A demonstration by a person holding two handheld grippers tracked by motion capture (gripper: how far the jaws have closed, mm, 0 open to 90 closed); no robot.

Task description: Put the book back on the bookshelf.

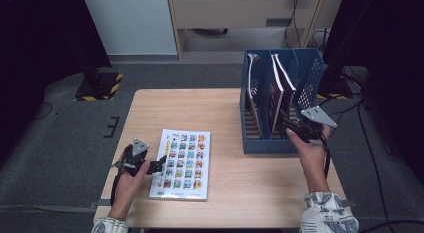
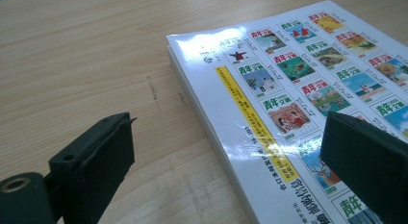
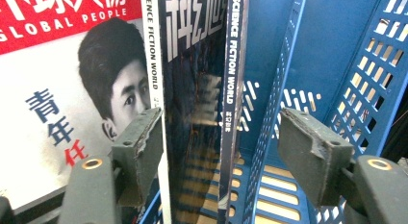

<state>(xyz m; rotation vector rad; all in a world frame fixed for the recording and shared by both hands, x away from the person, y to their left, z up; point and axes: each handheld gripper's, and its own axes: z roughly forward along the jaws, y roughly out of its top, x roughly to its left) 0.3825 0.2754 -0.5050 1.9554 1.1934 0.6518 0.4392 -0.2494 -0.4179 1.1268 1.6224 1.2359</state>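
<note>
High view: blue magazine rack (image 1: 260, 143) at 2 o'clock on the wooden table (image 1: 220, 203); flat magazine (image 1: 182, 164) at 7 o'clock. Right gripper (image 1: 295, 127) at the rack's front, jaws parted around two upright Science Fiction World magazines (image 3: 192, 104) in the middle slot, pads clear on the right (left pad just beside the spine). Left gripper (image 1: 159, 165) gaping over the flat magazine's edge, gripping nothing. Advice: back the right jaws straight out without tipping the spines.
</note>
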